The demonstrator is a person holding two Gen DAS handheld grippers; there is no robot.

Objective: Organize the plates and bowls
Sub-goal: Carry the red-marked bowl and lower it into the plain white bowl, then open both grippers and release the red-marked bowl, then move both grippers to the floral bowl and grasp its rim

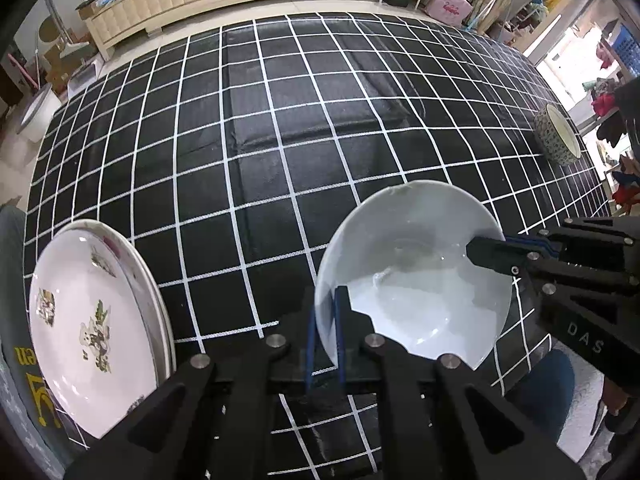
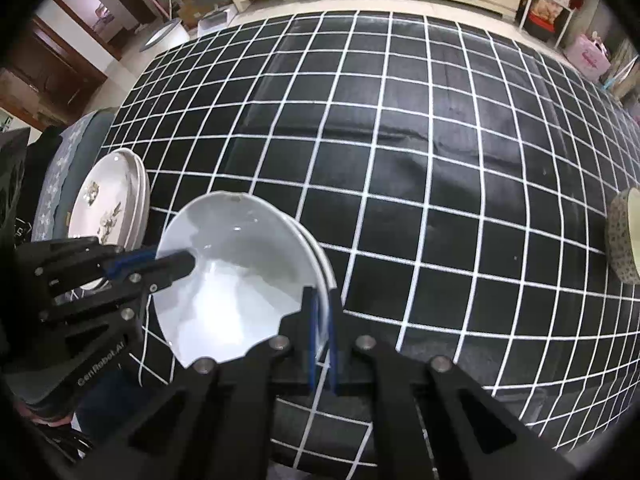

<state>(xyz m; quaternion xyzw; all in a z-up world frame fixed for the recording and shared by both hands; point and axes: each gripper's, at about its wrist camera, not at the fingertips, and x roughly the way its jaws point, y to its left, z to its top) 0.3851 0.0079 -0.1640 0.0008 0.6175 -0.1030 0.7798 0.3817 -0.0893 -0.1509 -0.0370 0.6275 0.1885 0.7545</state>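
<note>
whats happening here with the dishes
A person is working two handheld tongs at a table under a black cloth with a white grid. Both the left tongs and the right tongs are clamped on opposite rims of a plain white ceramic bowl, low over the cloth. A stack of white floral plates sits to the left, and a patterned round bowl sits far right.
</note>
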